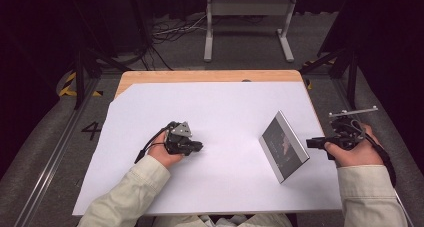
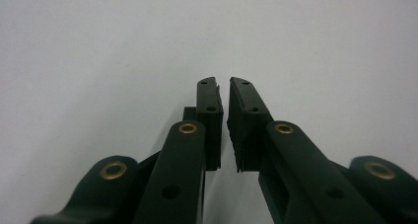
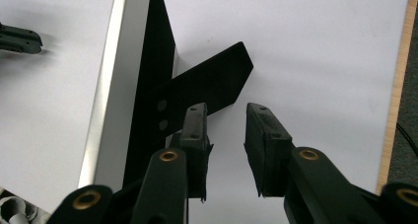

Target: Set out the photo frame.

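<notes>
We see a silver-edged picture frame (image 1: 284, 146) standing on the white sheet (image 1: 220, 112) at the desk's right side, propped on its black back stand (image 3: 212, 83). Our right gripper (image 3: 224, 116) sits just behind the frame, near that stand, jaws apart with nothing between. Our left gripper (image 2: 224, 86) rests on the sheet well to the left, jaws nearly together with a thin gap, empty.
</notes>
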### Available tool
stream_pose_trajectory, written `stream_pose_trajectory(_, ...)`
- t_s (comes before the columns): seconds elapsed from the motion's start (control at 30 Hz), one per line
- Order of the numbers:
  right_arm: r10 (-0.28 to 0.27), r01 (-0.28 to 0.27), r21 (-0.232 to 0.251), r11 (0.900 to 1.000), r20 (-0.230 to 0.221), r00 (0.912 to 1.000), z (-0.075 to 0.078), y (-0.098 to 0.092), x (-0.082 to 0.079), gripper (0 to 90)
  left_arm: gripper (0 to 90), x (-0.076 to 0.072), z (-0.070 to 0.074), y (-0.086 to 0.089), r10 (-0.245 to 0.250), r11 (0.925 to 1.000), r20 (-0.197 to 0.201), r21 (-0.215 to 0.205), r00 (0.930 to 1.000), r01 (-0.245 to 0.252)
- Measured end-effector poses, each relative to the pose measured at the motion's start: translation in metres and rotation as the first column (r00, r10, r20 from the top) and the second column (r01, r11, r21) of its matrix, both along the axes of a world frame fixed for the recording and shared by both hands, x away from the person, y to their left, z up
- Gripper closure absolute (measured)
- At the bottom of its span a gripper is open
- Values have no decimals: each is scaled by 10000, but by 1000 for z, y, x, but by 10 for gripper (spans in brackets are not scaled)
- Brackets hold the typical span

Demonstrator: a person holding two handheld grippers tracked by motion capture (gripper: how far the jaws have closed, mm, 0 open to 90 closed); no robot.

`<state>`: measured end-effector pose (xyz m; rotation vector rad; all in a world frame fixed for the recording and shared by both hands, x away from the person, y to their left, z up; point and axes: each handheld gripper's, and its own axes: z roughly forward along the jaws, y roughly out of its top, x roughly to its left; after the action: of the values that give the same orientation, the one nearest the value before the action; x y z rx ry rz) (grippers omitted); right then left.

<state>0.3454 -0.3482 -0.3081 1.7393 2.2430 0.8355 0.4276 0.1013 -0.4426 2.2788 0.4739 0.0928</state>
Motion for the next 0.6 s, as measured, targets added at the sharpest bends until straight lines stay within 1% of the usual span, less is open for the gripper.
stream_pose_trajectory(0.13,-16,16,18,10000,-106,9999,4,1,3,706,841,0,0,0,-3,10000,-32,-22,10000,3)
stream_pose_trajectory(0.2,-109,110,41,9999,-189,9998,8,2,4,706,846,0,0,1,32,10000,-163,-94,9999,-33)
stream_pose_trajectory(0.23,-109,110,41,9999,-189,9998,8,2,4,706,848,0,0,1,32,10000,-163,-94,9999,-33)
stream_pose_trajectory(0.37,-132,135,64,9999,-443,9989,11,5,4,701,851,1,0,1,10,10000,-170,-88,9999,-11)
stream_pose_trajectory(0.57,-222,225,45,9997,-492,9985,20,12,5,702,850,-1,1,-1,-53,10000,-215,-62,9998,52)
stream_pose_trajectory(0.6,-162,161,-22,9999,-466,9988,22,13,5,702,850,-2,1,-1,-55,10000,-235,-43,9997,54)
